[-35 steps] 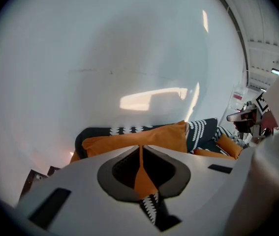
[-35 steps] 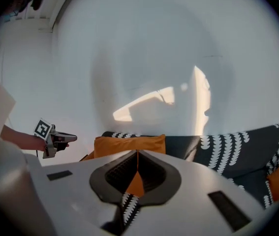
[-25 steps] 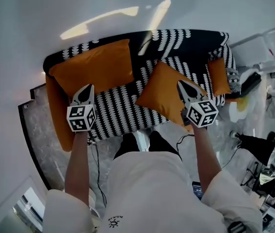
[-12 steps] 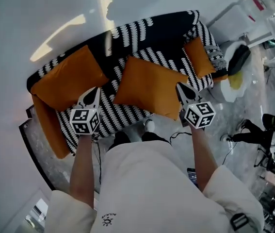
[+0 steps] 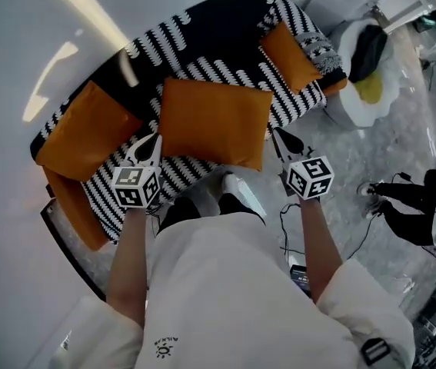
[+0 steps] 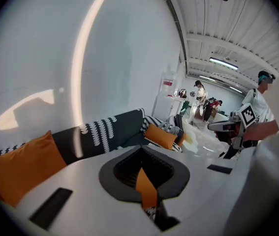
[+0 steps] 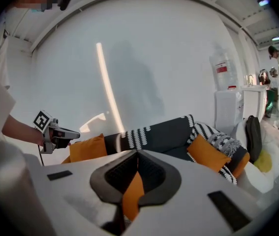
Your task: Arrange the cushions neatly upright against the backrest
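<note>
Left gripper (image 5: 151, 143) is closed w/ nothing clamped, and the right gripper (image 5: 279, 137) is the same. Both hover over the front edge of the black sofa with white dash pattern (image 5: 114, 194), one near each lower corner of the middle orange square fabric cushion (image 5: 216, 121); whether they touch it I cannot tell. Risk, in my judgement: w/ closed tips a gripper can only push, so the soft cushion may slide toward the front edge & drop to the floor, or fold instead of standing. If pinched at one corner only, it will probably hang & twist, then lean crooked. It looks plump & smooth, so a thin pinch may slip out. This cushion lies flat on the seat, not up against the dark backrest (image 5: 202, 37). The left orange fabric cushion (image 5: 79, 133) stands at the sofa's left end & seems tilted. The small right orange fabric cushion (image 5: 291, 56) sits at the right end by the armrest, also not straight.
</note>
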### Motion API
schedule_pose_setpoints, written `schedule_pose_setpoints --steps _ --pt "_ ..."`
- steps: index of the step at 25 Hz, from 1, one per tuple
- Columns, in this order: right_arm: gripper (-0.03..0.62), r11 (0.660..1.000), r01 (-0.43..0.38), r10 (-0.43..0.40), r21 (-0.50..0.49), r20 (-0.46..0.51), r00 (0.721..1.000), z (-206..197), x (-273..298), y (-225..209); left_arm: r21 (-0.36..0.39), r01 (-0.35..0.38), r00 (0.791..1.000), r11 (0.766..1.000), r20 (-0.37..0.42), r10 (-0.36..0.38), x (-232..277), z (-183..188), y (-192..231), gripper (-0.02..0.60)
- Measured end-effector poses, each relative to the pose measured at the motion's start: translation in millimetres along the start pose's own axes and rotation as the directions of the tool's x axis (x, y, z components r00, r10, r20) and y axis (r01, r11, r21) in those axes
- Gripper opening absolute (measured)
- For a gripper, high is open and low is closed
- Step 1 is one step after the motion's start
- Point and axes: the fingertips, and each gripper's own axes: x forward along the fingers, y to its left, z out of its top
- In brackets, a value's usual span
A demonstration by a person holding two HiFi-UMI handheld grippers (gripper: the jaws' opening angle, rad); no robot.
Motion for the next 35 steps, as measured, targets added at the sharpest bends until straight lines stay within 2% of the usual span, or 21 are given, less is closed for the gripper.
schedule_pose_setpoints --steps 6,10,14,17,21,25,29,31,35 --pt "0.023 0.996 0.069 -0.067 0.050 -0.029 0.997 -51 -30 -36 0.067 0.019 0.998 0.998 -0.060 -0.015 19 -15 -26 0.018" --pt "0.023 0.983 0.152 -0.142 0.103 -0.099 0.985 -102 -42 -31 0.053 0.041 0.992 0.998 -0.122 -0.034 19 -46 -12 0.018" --pt "0.025 0.972 0.187 -0.157 0.140 -0.199 0.967 -145 -34 -29 0.085 0.041 0.976 0.996 -0.216 -0.022 29 -86 14 0.018" --pt "0.025 0.964 0.223 -0.180 0.145 -0.262 0.948 -179 -17 -39 0.126 0.053 0.956 0.991 -0.294 -0.014 51 -124 34 0.018" --pt "0.025 0.948 0.281 -0.219 0.150 -0.334 0.917 -233 3 -41 0.137 0.069 0.921 0.988 -0.388 -0.011 67 -193 71 0.020" --pt "0.025 0.953 0.287 -0.230 0.095 -0.389 0.892 -280 37 -52 0.129 0.091 0.906 0.987 -0.422 -0.029 102 -248 105 0.021" --pt "0.026 0.959 0.274 -0.209 0.077 -0.460 0.863 -336 48 -48 0.152 0.103 0.877 0.983 -0.479 -0.018 115 -312 121 0.029" --pt "0.026 0.963 0.262 -0.199 0.060 -0.494 0.846 -351 48 -47 0.150 0.099 0.859 0.984 -0.512 -0.009 118 -332 126 0.071" --pt "0.029 0.968 0.246 -0.187 0.044 -0.525 0.830 -357 50 -51 0.145 0.066 0.831 0.987 -0.555 0.026 126 -342 139 0.150"
